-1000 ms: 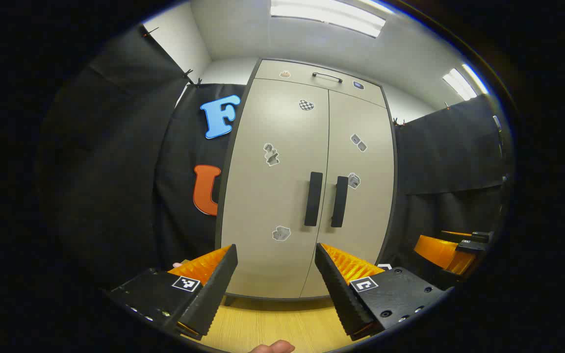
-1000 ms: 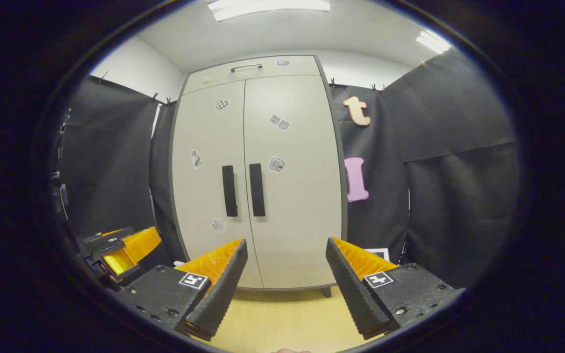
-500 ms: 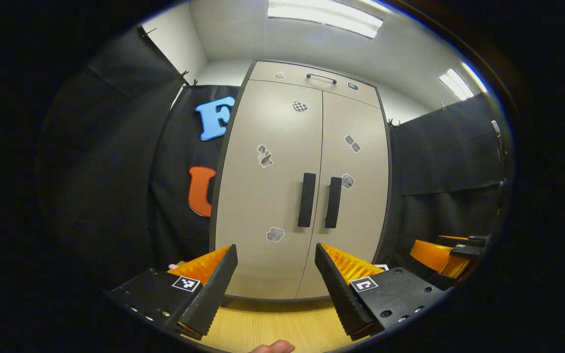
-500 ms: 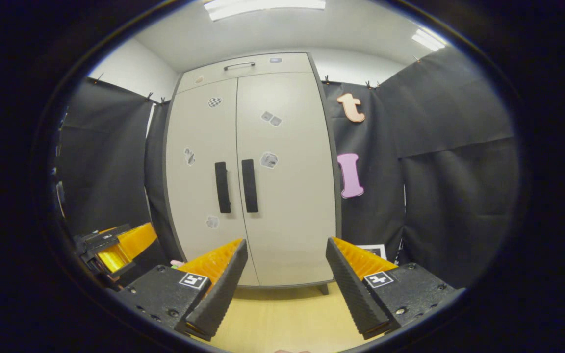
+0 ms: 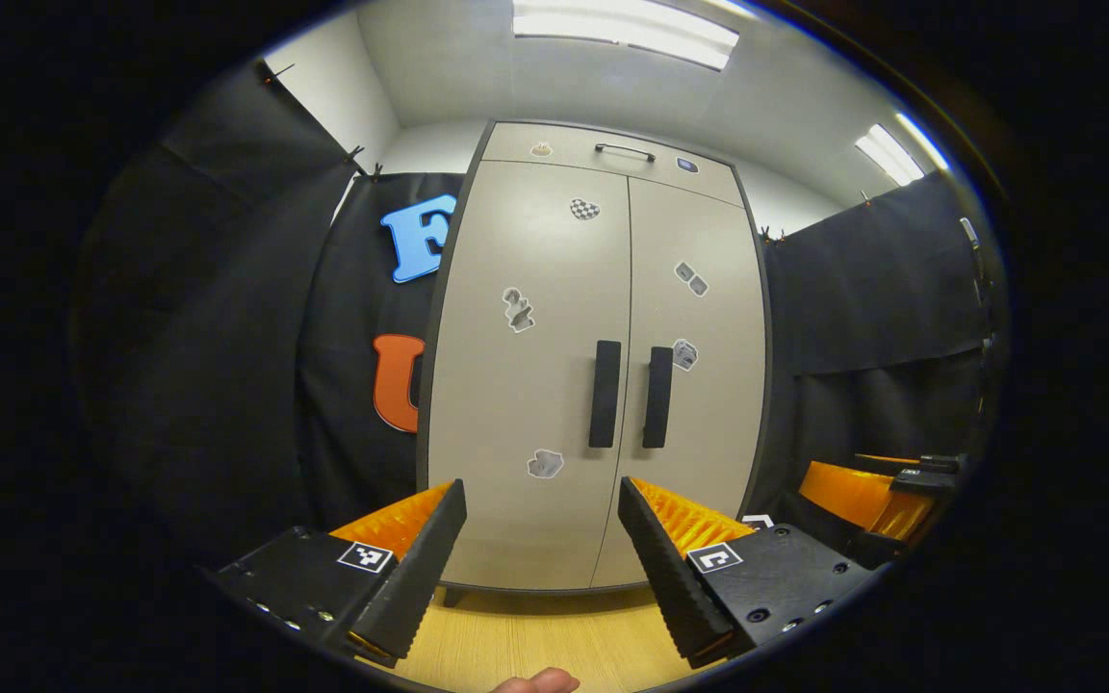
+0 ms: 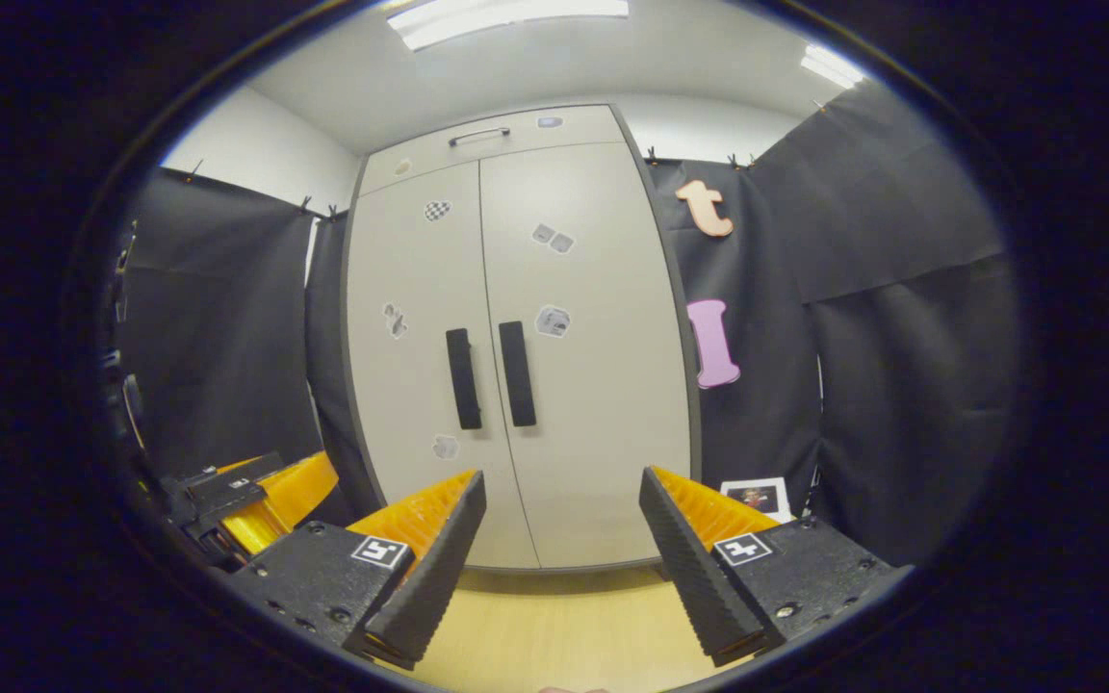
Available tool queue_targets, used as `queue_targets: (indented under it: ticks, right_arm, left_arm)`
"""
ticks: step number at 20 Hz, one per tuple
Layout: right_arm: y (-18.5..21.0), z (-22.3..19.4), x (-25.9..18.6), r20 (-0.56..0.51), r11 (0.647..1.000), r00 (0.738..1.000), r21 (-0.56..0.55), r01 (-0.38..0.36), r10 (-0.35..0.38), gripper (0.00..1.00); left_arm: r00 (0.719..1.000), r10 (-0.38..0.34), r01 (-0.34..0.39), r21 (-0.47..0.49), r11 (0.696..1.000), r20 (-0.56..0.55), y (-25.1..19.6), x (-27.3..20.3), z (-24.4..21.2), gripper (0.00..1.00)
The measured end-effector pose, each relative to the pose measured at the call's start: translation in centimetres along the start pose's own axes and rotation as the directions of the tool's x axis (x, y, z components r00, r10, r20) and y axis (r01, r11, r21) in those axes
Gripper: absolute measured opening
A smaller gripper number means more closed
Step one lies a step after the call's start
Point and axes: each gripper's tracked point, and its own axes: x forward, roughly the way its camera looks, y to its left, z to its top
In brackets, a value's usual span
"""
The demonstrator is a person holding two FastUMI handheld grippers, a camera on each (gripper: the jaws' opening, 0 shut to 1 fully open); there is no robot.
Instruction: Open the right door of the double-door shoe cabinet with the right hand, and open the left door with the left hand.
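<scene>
We are facing the shoe cabinet point(image 6: 516, 366) in the frame centre, both doors closed, right handle point(image 6: 517, 373) beside left handle point(image 5: 604, 393). We are holding the right hand-held gripper point(image 6: 559, 539) and left hand-held gripper point(image 5: 540, 544) apart, well away. We judge approaching is in hand; next, closing on the right handle.

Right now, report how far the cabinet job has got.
Done: nothing; both doors are shut, right door and left door flush. In hand: right gripper and left gripper hang open, short of the cabinet, holding nothing. Left: grip the right handle, pull, then the left handle.
</scene>
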Motion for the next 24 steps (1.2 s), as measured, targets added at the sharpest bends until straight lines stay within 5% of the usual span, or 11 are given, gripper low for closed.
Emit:
queue_targets:
  ticks: [8, 14, 24]
  right_arm:
    - [2.9, 4.4, 11.6, 0.015, 0.997, 1.000, -0.079, -0.013, 0.014, 0.96]
    - [2.3, 5.6, 19.8, -0.037, 0.994, 0.997, -0.095, 0.062, -0.066, 1.00]
    - [3.6, 4.9, 24.9, -0.069, 0.993, 0.995, -0.107, 0.059, -0.066, 0.90]
  left_arm:
    - [1.000, -0.006, 0.006, -0.001, 1.000, -0.016, 0.1, -0.1, -0.3, 0.95]
    - [0.999, 0.008, -0.009, -0.032, 0.999, -0.042, 0.4, 0.4, -0.5, 0.95]
    - [0.996, 0.056, -0.059, -0.047, 0.997, -0.070, 0.8, 0.8, -0.7, 0.95]
